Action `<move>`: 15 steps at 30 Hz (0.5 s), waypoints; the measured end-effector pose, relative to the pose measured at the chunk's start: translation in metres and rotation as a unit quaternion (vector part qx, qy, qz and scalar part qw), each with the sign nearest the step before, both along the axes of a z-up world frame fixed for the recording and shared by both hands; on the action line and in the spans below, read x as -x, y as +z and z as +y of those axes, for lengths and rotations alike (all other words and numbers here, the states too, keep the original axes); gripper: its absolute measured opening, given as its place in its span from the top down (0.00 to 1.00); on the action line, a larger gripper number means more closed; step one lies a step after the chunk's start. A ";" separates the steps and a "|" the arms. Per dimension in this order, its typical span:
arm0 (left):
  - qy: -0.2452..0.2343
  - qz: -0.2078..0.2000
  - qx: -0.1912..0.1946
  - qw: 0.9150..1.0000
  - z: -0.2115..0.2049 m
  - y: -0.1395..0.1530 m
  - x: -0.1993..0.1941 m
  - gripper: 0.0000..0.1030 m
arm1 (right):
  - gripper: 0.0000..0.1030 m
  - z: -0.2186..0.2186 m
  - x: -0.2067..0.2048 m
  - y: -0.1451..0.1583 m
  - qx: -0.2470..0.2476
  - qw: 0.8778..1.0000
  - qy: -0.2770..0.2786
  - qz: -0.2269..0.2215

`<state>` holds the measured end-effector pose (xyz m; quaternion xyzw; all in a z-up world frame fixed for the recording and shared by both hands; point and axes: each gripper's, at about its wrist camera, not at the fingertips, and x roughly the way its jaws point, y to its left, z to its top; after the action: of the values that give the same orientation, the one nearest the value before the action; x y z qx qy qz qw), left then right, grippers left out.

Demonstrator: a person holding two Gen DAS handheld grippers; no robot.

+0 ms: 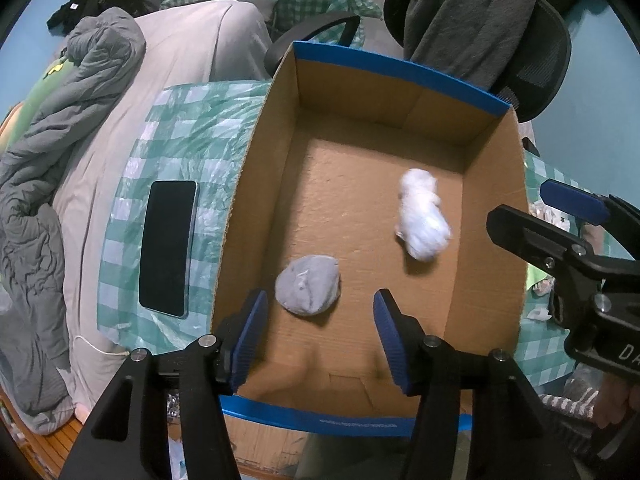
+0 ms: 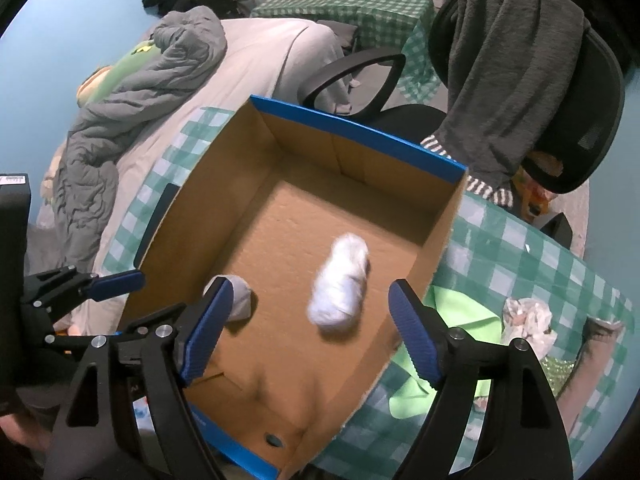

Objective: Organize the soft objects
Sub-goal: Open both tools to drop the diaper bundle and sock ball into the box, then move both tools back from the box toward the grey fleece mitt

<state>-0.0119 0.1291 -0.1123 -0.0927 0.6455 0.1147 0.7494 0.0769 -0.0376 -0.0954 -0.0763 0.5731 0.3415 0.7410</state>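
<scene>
The left gripper (image 1: 320, 336) hangs over the cardboard box (image 1: 492, 216), jaws apart and empty; the grey bundle (image 1: 308, 290) lies on the box floor at its 11 o'clock; the white bundle (image 2: 339, 288), blurred, sits apart from the released right gripper (image 2: 310, 312), at its 12 o'clock.

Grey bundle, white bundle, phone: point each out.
grey bundle (image 1: 308, 290), left wrist view, middle of its top.
white bundle (image 2: 339, 286), right wrist view, centre of the blurred roll.
phone (image 1: 168, 248), left wrist view, middle of dark screen.
</scene>
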 end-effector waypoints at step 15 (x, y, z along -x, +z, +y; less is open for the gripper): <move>-0.024 -0.012 0.000 1.000 -0.039 0.023 -0.004 0.42 | 0.19 -0.047 0.003 0.013 -0.003 0.999 -0.035 0.000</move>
<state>-0.0083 0.0900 -0.0890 -0.0786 0.6384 0.0960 0.7596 0.0744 -0.0848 -0.0823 -0.0541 0.5744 0.3164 0.7530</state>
